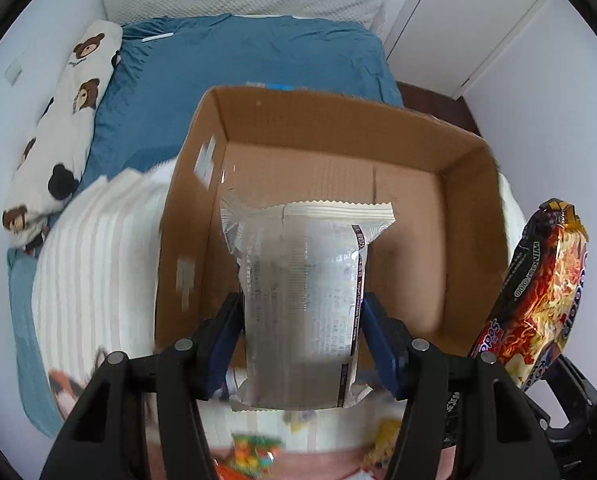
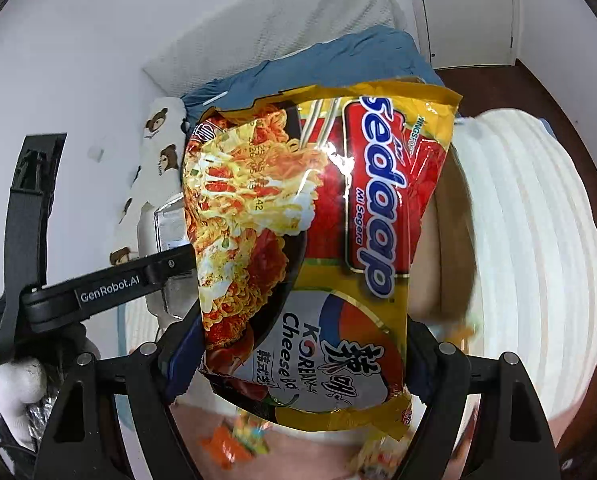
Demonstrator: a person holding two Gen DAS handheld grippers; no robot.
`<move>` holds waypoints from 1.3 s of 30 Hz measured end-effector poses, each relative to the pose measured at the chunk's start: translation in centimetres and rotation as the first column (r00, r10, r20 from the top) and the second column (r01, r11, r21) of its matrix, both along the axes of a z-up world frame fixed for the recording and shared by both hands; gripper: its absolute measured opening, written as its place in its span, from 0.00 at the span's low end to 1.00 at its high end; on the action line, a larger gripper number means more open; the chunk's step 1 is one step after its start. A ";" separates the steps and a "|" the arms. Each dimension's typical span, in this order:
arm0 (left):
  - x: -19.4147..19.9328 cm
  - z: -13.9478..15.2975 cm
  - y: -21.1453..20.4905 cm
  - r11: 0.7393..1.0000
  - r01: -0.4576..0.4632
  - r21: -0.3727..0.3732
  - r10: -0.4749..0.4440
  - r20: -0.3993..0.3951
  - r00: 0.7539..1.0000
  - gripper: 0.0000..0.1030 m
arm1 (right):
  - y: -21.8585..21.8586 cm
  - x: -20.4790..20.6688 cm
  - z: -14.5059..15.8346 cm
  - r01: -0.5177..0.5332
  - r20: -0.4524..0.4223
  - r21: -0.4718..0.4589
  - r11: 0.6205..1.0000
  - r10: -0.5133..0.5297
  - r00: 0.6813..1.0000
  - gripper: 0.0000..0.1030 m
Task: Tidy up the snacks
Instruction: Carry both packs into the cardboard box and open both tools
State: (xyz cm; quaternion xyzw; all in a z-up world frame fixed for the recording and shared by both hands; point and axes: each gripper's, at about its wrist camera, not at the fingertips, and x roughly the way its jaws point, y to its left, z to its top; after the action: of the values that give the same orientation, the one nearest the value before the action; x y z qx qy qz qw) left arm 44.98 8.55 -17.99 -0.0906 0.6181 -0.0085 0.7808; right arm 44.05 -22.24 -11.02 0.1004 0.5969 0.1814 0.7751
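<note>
over the cardboard box (image 1: 330, 184), my left gripper (image 1: 302, 344) is clamped on a silver packet (image 1: 302, 300); my right gripper (image 2: 298, 364) clamps the noodle pack (image 2: 318, 240) beside the box. i'd lower each flat before letting go.

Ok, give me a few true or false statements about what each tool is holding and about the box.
1. The left tool grips a silver packet. True.
2. The right tool is empty. False: it holds a yellow Sedaap noodle packet.
3. The cardboard box is full of snacks. False: the part of its floor in view is bare.
4. The box sits on a bed with a blue sheet. True.
</note>
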 end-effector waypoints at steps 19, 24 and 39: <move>10.8 -12.1 0.4 0.999 0.027 -0.026 -0.032 -0.223 0.974 0.56 | 5.4 14.0 -13.7 -0.081 -0.183 -0.153 0.985 0.052 0.982 0.82; 11.3 -12.7 -0.1 0.999 0.040 -0.001 -0.039 -0.240 0.970 0.57 | 6.6 16.1 -15.5 -0.115 -0.213 -0.170 0.979 0.077 0.974 0.82; 9.7 -7.1 -1.1 0.999 0.038 0.014 -0.036 -0.112 0.993 0.95 | 9.0 17.3 -12.0 -0.095 -0.205 -0.231 0.968 0.047 0.978 0.97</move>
State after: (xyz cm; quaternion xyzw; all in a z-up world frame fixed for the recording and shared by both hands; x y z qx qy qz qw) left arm 54.71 7.47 -25.09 -0.0733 0.6624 -0.0130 0.7454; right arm 61.37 -13.26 -23.03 0.0023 0.6918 0.1249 0.7112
